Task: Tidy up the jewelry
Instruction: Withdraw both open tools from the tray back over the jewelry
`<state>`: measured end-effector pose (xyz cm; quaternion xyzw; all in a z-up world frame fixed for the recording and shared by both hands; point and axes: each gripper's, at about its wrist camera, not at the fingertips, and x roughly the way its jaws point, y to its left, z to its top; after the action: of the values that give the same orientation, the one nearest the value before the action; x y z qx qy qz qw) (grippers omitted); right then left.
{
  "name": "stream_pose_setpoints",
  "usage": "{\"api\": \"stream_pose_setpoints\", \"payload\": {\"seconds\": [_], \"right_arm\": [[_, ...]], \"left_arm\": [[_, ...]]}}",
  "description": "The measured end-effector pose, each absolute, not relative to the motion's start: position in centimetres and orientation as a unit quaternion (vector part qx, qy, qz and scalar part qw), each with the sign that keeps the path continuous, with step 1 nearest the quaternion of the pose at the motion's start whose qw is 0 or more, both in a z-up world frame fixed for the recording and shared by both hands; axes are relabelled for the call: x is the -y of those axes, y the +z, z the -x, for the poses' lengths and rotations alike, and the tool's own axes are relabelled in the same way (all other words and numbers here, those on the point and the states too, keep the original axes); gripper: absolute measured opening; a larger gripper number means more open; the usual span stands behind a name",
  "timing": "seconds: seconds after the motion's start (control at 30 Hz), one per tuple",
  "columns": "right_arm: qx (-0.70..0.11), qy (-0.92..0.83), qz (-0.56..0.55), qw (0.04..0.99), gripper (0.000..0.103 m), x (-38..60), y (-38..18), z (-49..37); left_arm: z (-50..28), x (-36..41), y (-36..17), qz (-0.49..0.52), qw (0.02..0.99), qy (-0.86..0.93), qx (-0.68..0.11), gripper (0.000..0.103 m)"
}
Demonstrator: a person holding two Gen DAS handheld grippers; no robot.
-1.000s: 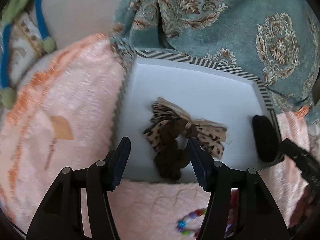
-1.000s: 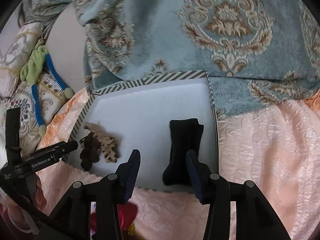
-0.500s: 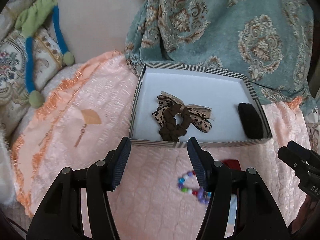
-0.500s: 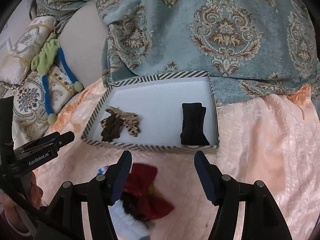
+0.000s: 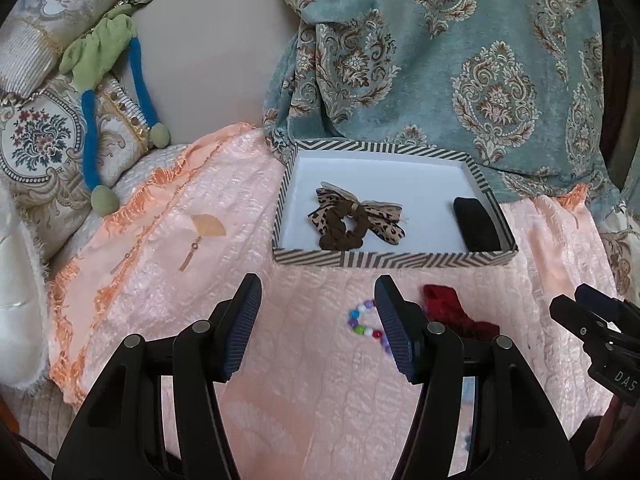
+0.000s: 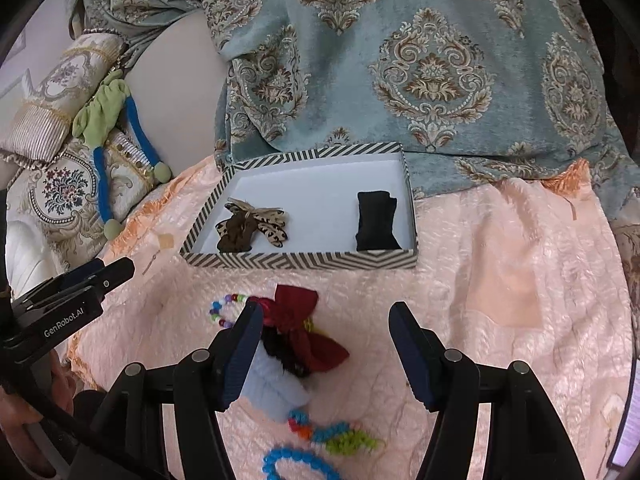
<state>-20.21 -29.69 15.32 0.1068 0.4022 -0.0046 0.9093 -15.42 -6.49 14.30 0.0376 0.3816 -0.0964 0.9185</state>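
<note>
A striped box (image 5: pixel 392 258) (image 6: pixel 296 260) sits on the peach bedspread. Inside lie a leopard-print bow scrunchie (image 5: pixel 352 220) (image 6: pixel 252 228) and a black hair tie (image 5: pixel 476 224) (image 6: pixel 376 222). My left gripper (image 5: pixel 316 300) hangs open in front of the box, above a coloured bead bracelet (image 5: pixel 366 322) (image 6: pixel 224 312). My right gripper (image 6: pixel 326 316) is open and holds nothing. It hovers over a dark red bow (image 6: pixel 304 324) (image 5: pixel 452 308), a pale blue fluffy piece (image 6: pixel 272 388) and a blue bead bracelet (image 6: pixel 296 460). A fan-shaped gold pendant (image 5: pixel 206 228) lies left of the box.
A teal patterned blanket (image 5: pixel 460 60) is draped behind the box. Embroidered cushions (image 5: pixel 40 148) and a green and blue plush toy (image 5: pixel 100 56) sit at the left. A crocheted multicolour cord (image 6: pixel 336 436) lies near the blue beads. A hand (image 6: pixel 24 412) holds the left gripper.
Both grippers have drawn back and up from the box. The right jaws widened and left the black hair tie lying in the box. The loose pieces in front came into view.
</note>
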Motion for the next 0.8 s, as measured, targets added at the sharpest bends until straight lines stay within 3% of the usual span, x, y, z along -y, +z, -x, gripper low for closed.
{"api": "stream_pose_setpoints", "payload": {"seconds": [0.8], "right_arm": [[-0.417,-0.011,-0.124,0.901,0.063,30.8,14.5,22.8]], "left_arm": [[19.1,7.3,11.7,-0.031,0.890,-0.149,-0.429,0.059]]}}
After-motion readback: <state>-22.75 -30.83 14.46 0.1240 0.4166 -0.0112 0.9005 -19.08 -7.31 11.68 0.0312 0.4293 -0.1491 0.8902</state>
